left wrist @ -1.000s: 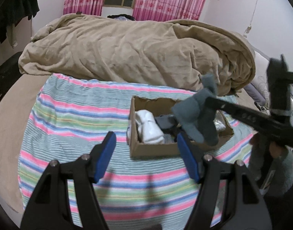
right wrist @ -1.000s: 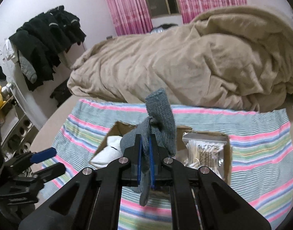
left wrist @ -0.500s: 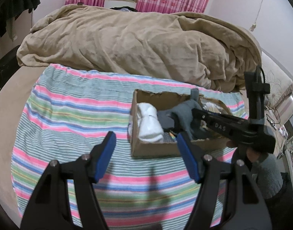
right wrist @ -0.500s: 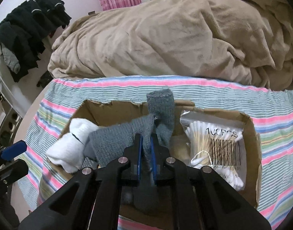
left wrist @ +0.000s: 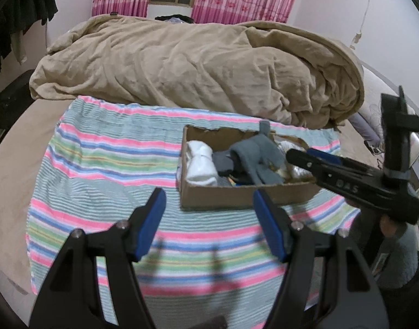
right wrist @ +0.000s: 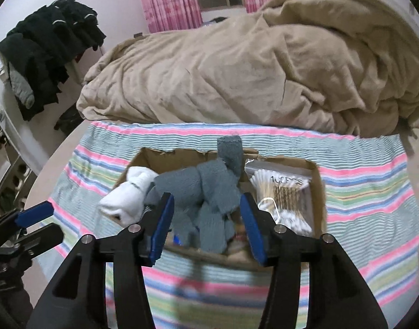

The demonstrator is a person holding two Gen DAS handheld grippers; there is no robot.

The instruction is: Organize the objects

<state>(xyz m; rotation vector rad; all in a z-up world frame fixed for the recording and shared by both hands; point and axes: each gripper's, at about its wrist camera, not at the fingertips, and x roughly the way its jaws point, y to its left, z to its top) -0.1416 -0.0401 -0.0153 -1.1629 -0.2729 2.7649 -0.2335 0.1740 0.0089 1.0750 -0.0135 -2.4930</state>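
Note:
A cardboard box (left wrist: 209,197) (right wrist: 319,192) sits on the striped cloth on the bed. In it lie a grey sock (left wrist: 257,156) (right wrist: 209,189), a white rolled sock (left wrist: 200,159) (right wrist: 127,194) and a bag of cotton swabs (right wrist: 283,194). My right gripper (right wrist: 206,219) is open just above the box's near wall, its pads either side of the grey sock without touching it; it also shows in the left wrist view (left wrist: 300,156). My left gripper (left wrist: 209,219) is open and empty in front of the box.
The striped cloth (left wrist: 105,170) (right wrist: 373,197) covers the near part of the bed. A bunched tan duvet (left wrist: 195,65) (right wrist: 250,63) lies behind the box. Dark clothes (right wrist: 45,49) hang at the left wall.
My right gripper lowered the grey sock into the box, opened and let it go, then drew back a little. The left gripper stayed open.

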